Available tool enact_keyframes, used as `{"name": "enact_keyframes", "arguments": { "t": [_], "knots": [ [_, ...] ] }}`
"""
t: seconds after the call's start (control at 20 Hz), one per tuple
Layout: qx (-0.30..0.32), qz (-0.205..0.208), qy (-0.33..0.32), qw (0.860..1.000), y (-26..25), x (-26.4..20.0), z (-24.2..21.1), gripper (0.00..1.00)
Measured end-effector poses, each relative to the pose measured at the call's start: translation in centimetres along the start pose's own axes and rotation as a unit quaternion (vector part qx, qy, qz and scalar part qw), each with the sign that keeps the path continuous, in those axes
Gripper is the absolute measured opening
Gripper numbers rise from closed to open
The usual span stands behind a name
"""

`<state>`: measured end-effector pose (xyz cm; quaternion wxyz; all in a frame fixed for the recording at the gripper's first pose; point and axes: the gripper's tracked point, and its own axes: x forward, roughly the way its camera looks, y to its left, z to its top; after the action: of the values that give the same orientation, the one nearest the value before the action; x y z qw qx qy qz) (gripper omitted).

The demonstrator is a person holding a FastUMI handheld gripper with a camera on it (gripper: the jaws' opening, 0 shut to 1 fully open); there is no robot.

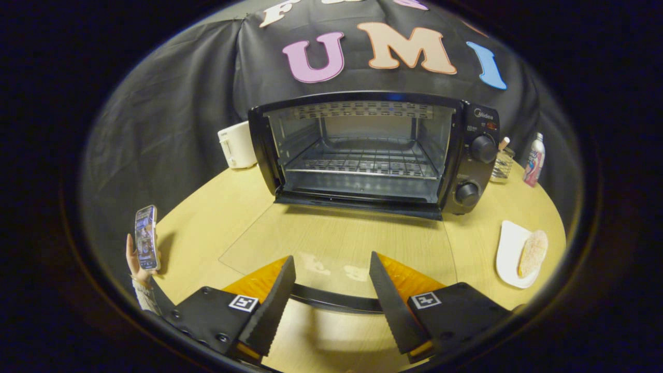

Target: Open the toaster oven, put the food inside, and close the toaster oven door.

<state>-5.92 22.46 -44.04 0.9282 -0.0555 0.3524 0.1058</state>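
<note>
At the table's (217, 207) back edge, toaster oven (373, 150) stands open, glass door (336, 248) flat, handle (336, 300) between released gripper (331, 290) fingers. Food (533, 253) waits on plate (510, 254), right edge. Recommended: withdraw clear of handle, then approach food squarely.

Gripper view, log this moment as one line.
toaster oven door open | rack bare | food on plate | gripper open over door handle

Dim warm light, heavy fisheye bending, soft shadows, sharp focus
</note>
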Motion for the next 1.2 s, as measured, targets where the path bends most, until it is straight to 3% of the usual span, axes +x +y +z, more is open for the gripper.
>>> {"name": "enact_keyframes", "arguments": {
  "t": [0.35, 0.55, 0.75, 1.2],
  "knots": [
    [0.034, -0.010, -0.030, 0.999, -2.0, -2.5, 3.1, 0.91],
    [0.051, -0.065, -0.077, 0.994, -7.3, -5.5, 6.9, 0.91],
    [0.080, -0.129, -0.130, 0.980, -14.0, -8.8, 10.7, 0.94],
    [0.161, -0.231, -0.074, 0.957, -26.7, -9.7, 4.4, 0.97]
  ]
}}
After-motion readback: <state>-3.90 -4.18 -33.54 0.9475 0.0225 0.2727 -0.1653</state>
